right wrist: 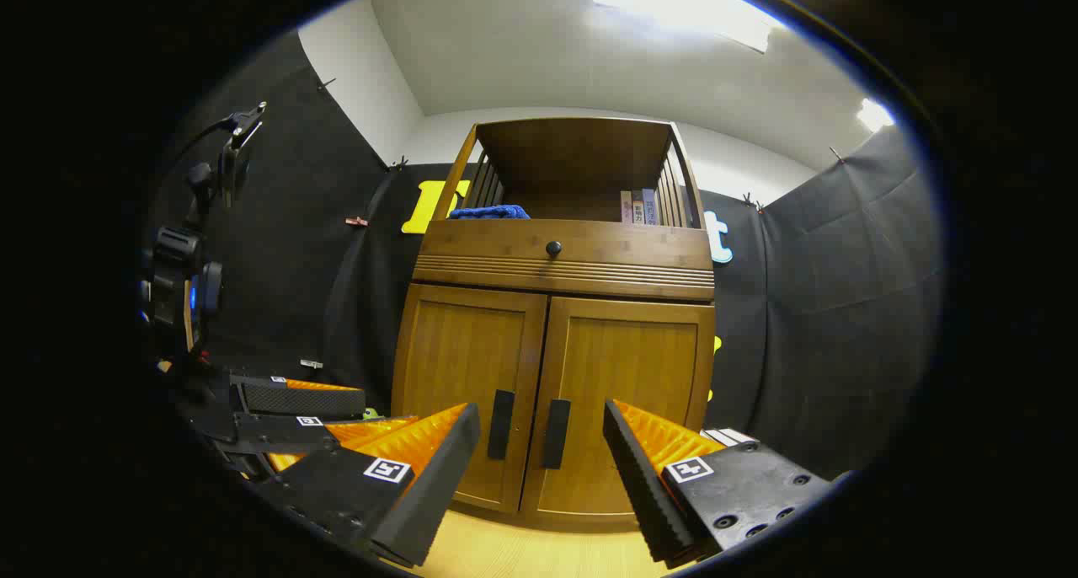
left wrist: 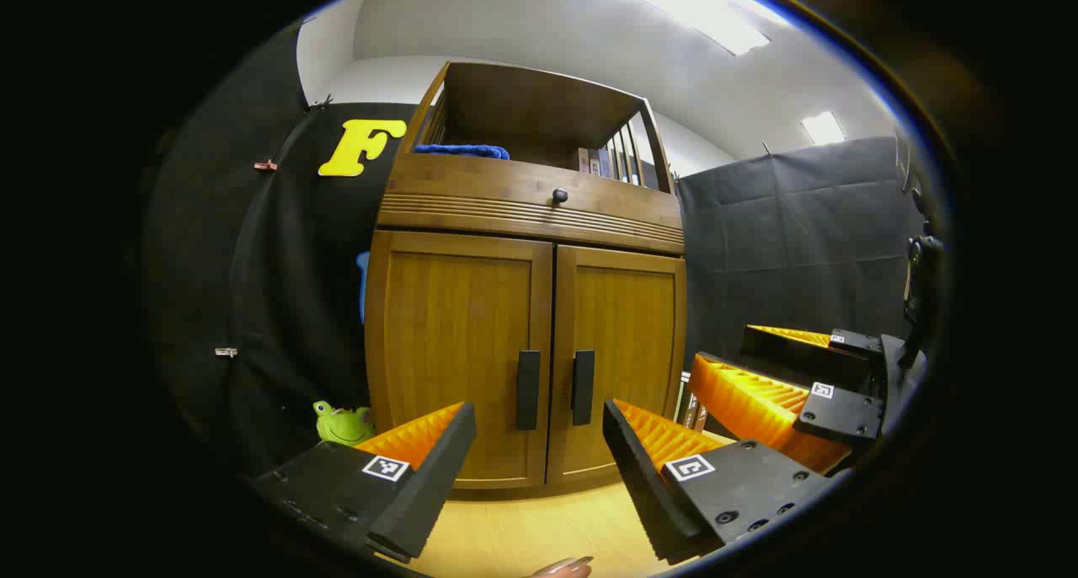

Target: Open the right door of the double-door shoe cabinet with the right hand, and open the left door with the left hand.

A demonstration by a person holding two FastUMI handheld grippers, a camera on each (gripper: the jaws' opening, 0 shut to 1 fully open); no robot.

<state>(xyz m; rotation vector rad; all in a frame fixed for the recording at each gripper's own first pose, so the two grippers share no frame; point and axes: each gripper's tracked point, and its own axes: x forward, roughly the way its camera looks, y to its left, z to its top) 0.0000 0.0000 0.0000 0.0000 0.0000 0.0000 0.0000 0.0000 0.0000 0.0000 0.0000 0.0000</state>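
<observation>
Both doors (right wrist: 472,393) of the shoe cabinet (right wrist: 560,262) are closed. The left gripper (left wrist: 539,443) and right gripper (right wrist: 539,443) are wide apart, holding nothing, near the handles (right wrist: 553,433). All the opening is left to do.

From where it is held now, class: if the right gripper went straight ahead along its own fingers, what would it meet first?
Probably the right door handle of the shoe cabinet: it sits between the open right gripper fingers. Depth is unclear, and the left door handle is close beside it.
</observation>
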